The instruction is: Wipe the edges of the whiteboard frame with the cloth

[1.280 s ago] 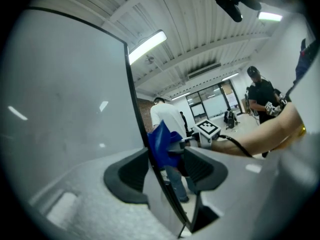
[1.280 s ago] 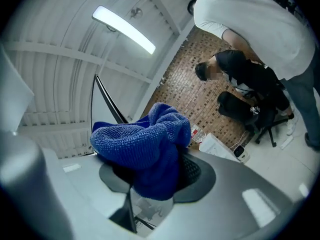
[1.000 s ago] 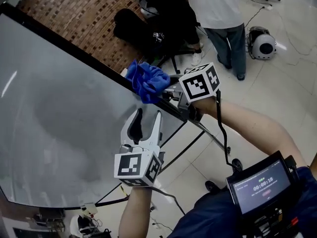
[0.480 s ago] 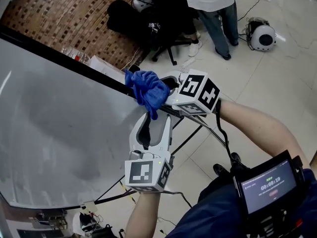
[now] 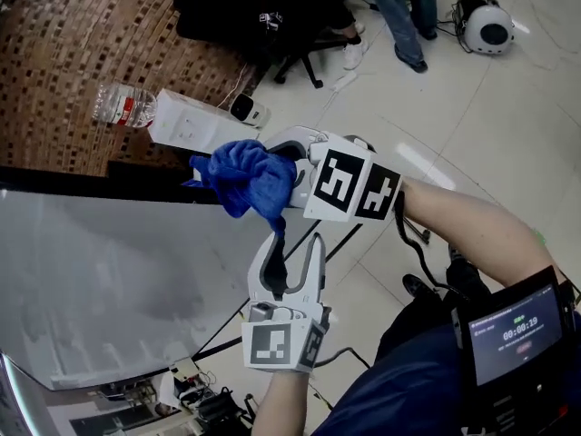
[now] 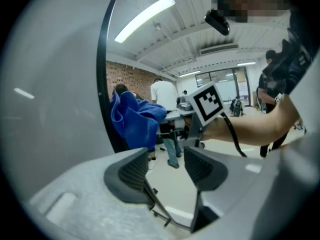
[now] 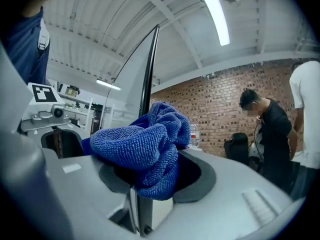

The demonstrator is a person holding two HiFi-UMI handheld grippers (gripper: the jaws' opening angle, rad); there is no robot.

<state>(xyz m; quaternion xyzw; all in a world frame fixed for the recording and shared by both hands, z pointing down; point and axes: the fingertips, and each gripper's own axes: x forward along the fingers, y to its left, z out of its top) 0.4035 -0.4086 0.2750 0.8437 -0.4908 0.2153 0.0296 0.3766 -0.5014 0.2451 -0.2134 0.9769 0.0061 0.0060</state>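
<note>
Cloth [image 5: 243, 182], a blue, nubbly microfibre bunched into soft folds, sits at the top corner of the whiteboard [image 5: 100, 280]. There it is draped over the thin black frame [image 5: 109, 187] that borders the smooth, pale grey panel. The right gripper [image 7: 152, 178] has its jaws closed on the cloth. In the right gripper view the frame's edge runs down into the gap between the dark pads, with the cloth wrapped round it. The left gripper [image 5: 295, 243], of matte grey plastic with ribbed black pads, hangs just below the cloth by the board's right edge. Its jaws are spread, with only floor showing between them.

A second ago the cloth lay partway along the sloping edge; it is now at the corner. The marker cube [image 5: 352, 186] of the right gripper has rolled to show other faces. The left gripper has dropped lower and closed in under the cloth, and neither pair of jaws has changed its gap.

Beyond the frame a clear plastic water bottle [image 5: 123, 105] and a white box [image 5: 195, 123] lie before a brick wall [image 7: 220, 114]. A black office chair [image 5: 290, 34] and a person's legs [image 5: 399, 12] stand on the pale tiled floor [image 5: 490, 125]. In the head view the cloth hides the right jaw tips.
</note>
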